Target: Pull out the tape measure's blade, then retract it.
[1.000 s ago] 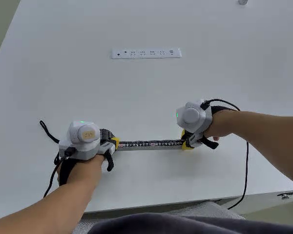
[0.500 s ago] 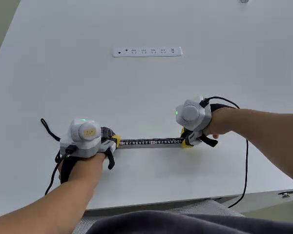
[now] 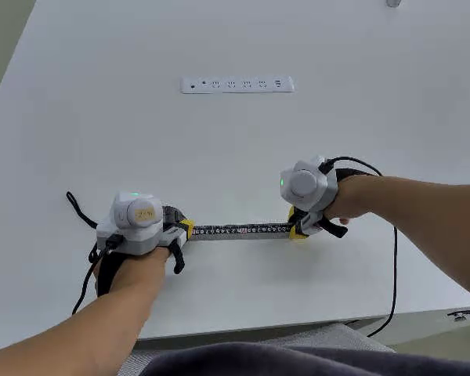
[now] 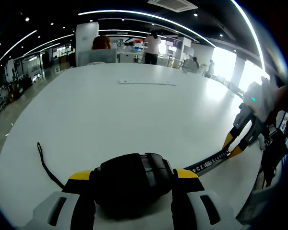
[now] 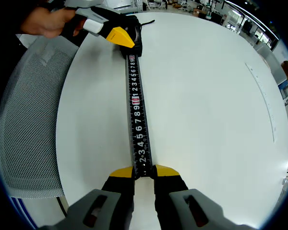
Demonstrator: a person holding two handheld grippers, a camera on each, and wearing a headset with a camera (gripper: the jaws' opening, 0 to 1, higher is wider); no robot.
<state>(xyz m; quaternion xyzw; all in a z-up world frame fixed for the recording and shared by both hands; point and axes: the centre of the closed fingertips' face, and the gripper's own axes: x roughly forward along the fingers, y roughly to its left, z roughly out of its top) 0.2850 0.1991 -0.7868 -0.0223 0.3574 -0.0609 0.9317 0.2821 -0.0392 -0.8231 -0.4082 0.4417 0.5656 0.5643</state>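
Observation:
The tape measure's black case (image 4: 132,182) sits clamped between the yellow-tipped fingers of my left gripper (image 4: 133,176), which is shut on it; in the head view the left gripper (image 3: 176,227) stands at the near left of the white table (image 3: 219,149). The dark numbered blade (image 3: 239,229) runs flat along the table from the case to my right gripper (image 3: 298,229). In the right gripper view the blade (image 5: 138,115) stretches away toward the case (image 5: 132,33), and my right gripper (image 5: 144,171) is shut on the blade's end.
A white power strip (image 3: 237,84) lies flat farther back on the table. A thin black strap (image 3: 78,210) trails from the case at the left. A grey mesh chair (image 5: 31,120) stands off the table's near edge. A black cable (image 3: 394,258) hangs from the right gripper.
The drawn-out blade looks slightly shorter, with the right gripper a little closer to the case. The left gripper has held its place.

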